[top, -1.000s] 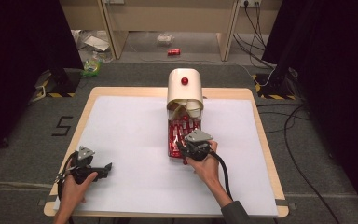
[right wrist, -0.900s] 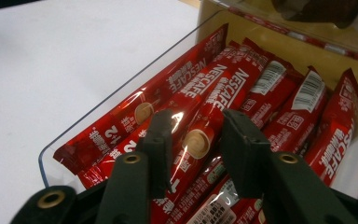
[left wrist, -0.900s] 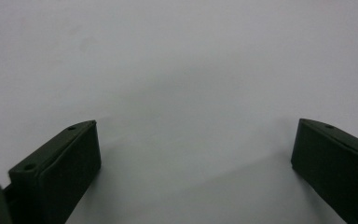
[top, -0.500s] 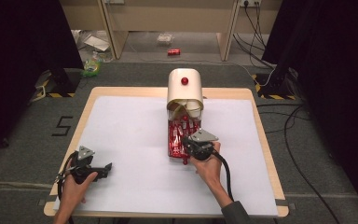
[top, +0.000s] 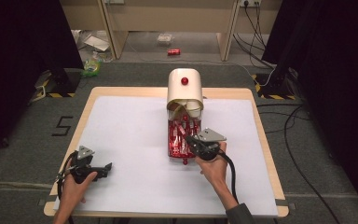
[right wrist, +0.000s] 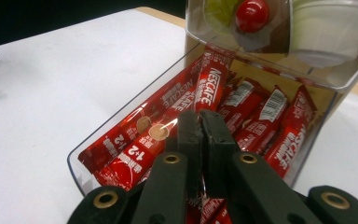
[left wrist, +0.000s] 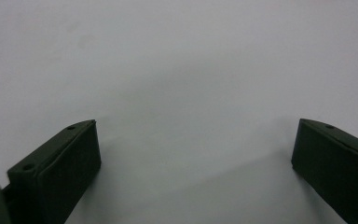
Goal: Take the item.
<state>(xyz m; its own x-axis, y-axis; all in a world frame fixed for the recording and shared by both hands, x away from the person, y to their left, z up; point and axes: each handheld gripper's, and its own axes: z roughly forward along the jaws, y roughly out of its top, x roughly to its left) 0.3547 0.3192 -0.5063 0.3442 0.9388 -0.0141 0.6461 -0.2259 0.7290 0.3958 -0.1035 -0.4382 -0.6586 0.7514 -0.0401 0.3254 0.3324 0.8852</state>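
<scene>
Right gripper (right wrist: 200, 133) fingers clenched together inside the clear tray, jaws just closed, pinching what looks like the end of a red Nescafe sachet (right wrist: 213, 81) that stands tilted up out of the pile; the actual pinch point is hidden behind the jaws, so the grip is likely but not fully visible. Left gripper (left wrist: 193, 154) fingers released, jaws wide apart, nothing between them, over bare white sheet. High view, near edge first: left gripper (top: 103, 167) sits close to the table's front-left corner, just inside the sheet's near edge, lots of open white sheet (top: 126, 135) between it and the tray. Right gripper (top: 193, 142) at the near end of the clear tray (top: 170, 154), hand (top: 213, 163) behind it toward the front edge. Tray walls low and transparent; in the right gripper view the near wall (right wrist: 81, 170) runs just left of the jaws, sachets packed to both sides, tight room sideways, open above. Tray's far end runs under the cream dispenser (top: 185, 88) with red knob (top: 184, 80), whose clear front overhangs the sachets and limits headroom there. Open sheet right of tray up to the wooden table edge (top: 261, 135). Far side: floor with clutter, a red can (top: 173, 52).
</scene>
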